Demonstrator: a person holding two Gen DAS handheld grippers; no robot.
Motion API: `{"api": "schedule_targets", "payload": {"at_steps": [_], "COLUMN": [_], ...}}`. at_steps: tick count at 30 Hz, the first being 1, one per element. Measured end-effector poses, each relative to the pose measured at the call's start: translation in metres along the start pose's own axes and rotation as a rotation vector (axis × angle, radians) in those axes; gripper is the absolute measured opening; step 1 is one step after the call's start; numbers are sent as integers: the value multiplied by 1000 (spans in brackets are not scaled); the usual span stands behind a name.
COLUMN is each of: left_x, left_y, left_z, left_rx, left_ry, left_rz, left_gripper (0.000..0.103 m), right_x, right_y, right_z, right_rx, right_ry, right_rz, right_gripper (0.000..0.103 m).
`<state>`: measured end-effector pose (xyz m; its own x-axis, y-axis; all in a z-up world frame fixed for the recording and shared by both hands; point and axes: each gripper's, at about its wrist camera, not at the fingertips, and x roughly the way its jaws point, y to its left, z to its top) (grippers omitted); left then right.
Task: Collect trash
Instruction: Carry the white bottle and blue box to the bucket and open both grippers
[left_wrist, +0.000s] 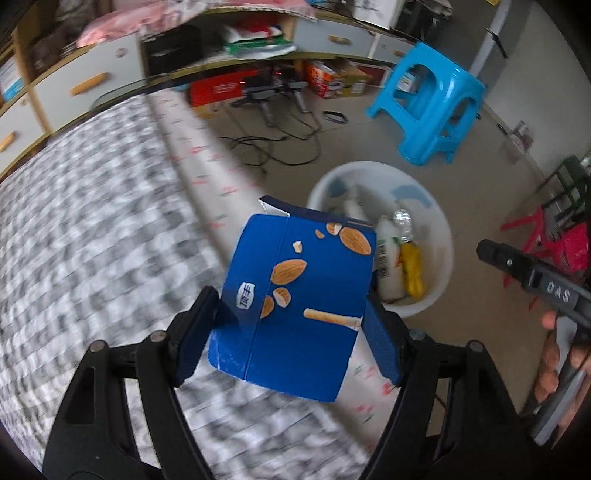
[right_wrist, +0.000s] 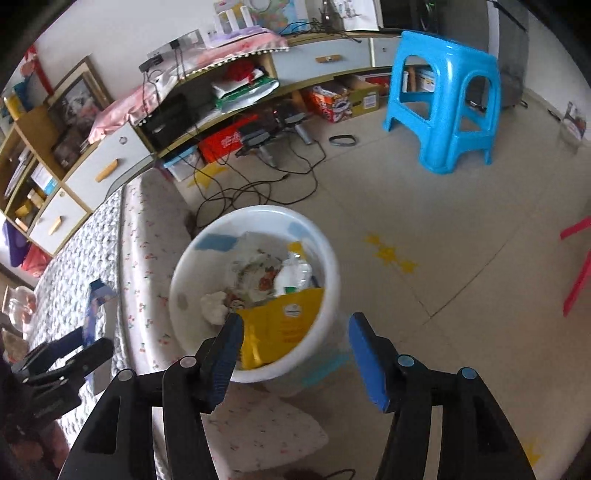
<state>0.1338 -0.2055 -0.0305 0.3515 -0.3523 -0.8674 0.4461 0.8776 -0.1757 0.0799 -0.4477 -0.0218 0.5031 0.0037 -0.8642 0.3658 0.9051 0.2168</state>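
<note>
Blue snack box (left_wrist: 295, 295), pinched by the left gripper (left_wrist: 291, 332), hangs over the bed (left_wrist: 92, 221) edge, short of the white bin (left_wrist: 439, 236). Right gripper (right_wrist: 295, 347) fingers gape empty above it. Released early, the box would likely miss.

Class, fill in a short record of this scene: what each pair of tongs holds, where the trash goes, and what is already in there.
Left tongs: shut on blue snack box, above the bed edge
Right tongs: open, nothing held, above the bin
Bin: white bucket on the floor beside the bed
Already inside: yellow packet, crumpled white paper, plastic wrappers
</note>
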Motion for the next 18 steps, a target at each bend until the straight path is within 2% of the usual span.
{"api": "schedule_targets", "payload": {"at_steps": [8,11,12,13,18], "left_x": [27,32,35,37,28], "left_y": [-31,-37,-39,-40,-42], "left_z": [18,23,24,25,20], "left_rx": [47,52,58,54,49], "left_ry": [-7,-20,-13,2,-18], "left_rz": [-16,-55,-73,-74,0], "left_gripper": [77,77,82,91,97], "right_x": [-6,-7,-8,-8,-12], "right_y": [-29,-33,-35,-36,-42], "right_z": [-1,-2,-2,-2,-4], "right_rx": [49,62,65,69,87], "right_ry": [-14,-16,-18,-20,-29], "right_rz": [-10,-12,-13,-14,-21], "right_gripper": [61,61,62,62,68]}}
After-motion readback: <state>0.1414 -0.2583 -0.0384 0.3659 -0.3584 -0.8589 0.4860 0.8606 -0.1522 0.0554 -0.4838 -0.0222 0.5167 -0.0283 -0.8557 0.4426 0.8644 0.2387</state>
